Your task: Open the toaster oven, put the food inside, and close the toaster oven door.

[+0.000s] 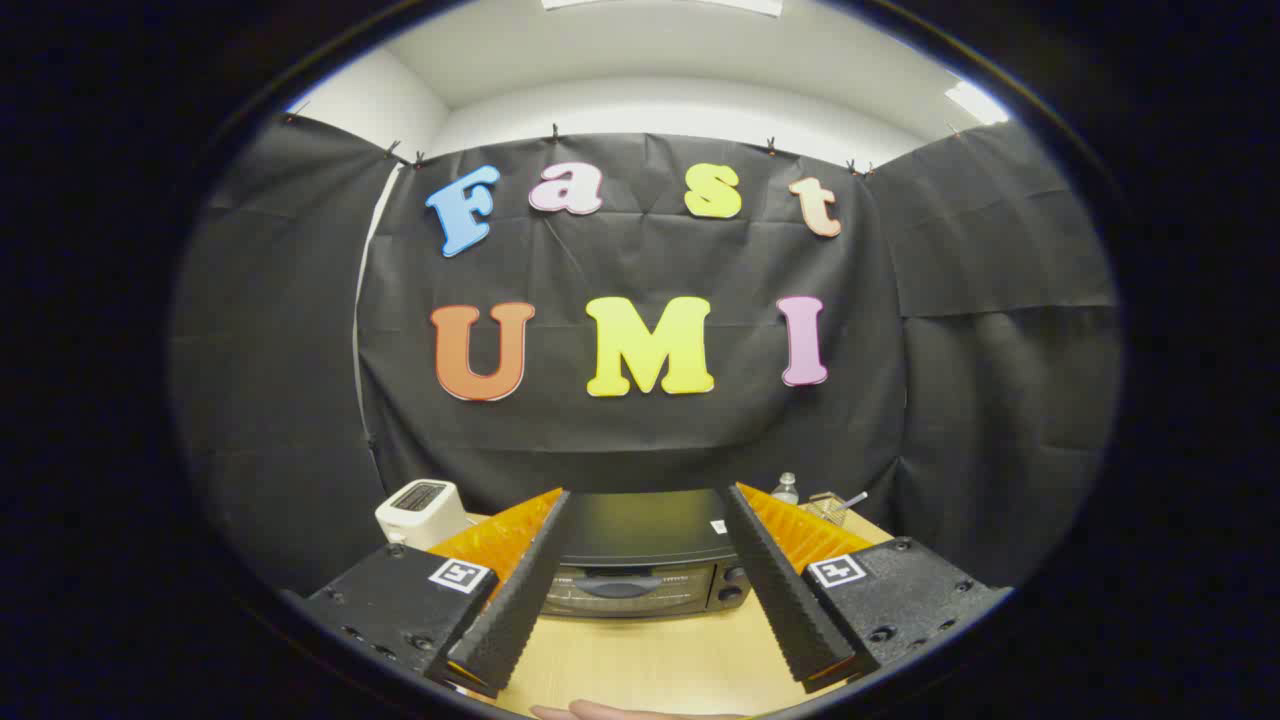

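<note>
Toaster oven [640, 570] (closed) beyond parted tool [645, 500]

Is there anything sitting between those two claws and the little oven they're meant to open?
Nothing visible. The gripper is open, and bare table runs from its fingers to the toaster oven, whose door is shut.

Black cloth walls [640, 430], white ceiling [650, 70] (lit panels), wooden table [660, 660].
</note>
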A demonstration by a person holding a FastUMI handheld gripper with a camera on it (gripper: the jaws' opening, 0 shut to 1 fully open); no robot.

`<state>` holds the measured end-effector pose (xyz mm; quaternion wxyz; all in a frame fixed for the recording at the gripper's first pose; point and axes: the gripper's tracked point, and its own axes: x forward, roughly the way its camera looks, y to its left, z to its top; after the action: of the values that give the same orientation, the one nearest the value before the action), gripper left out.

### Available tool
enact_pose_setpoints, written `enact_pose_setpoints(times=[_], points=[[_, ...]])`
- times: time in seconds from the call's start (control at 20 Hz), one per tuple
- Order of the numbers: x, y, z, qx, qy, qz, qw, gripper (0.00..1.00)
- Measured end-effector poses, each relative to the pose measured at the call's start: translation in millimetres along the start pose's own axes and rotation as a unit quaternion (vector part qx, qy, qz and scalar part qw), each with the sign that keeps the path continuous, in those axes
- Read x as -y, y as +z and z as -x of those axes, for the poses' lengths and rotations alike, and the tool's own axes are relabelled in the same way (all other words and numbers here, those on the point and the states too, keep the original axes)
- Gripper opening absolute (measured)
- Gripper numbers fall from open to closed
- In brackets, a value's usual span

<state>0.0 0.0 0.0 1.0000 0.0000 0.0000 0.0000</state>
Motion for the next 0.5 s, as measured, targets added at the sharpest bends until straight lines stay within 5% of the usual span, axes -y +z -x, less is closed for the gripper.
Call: enact_pose_setpoints(times=[0.5], points=[[12,-20,-23,-0.003,-0.004,0.002,1.000,1.00]])
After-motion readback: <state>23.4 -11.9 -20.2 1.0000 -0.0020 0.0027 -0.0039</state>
